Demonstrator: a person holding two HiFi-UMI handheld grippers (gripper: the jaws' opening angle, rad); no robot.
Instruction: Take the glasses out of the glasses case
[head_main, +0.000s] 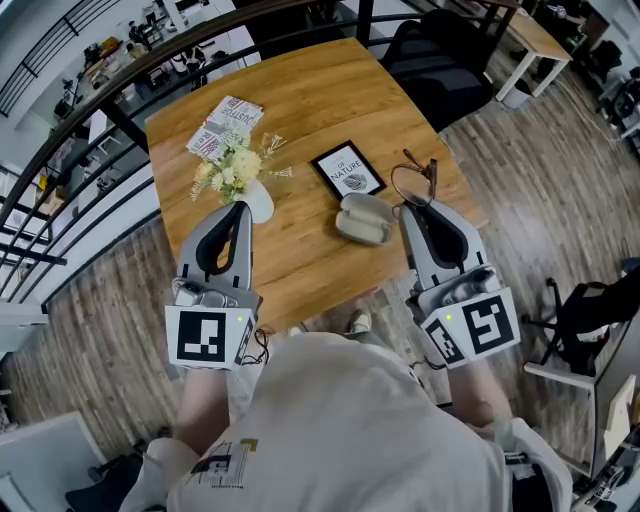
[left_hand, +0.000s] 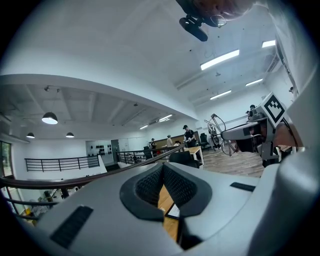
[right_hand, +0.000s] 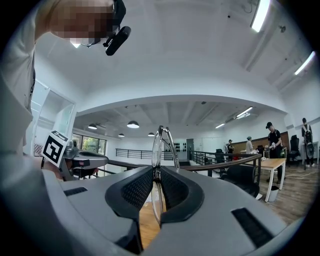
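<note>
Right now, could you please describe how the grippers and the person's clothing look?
Both the left gripper and right gripper are grey, with black textured pads and a white cube bearing black square markers. The person wears a pale top.

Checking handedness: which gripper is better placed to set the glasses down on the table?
Right: the right gripper clamps the glasses, out of the case; the left gripper is empty.

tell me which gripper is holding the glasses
The right gripper, shut on the glasses by a lens; the left gripper has nothing between its jaws.
</note>
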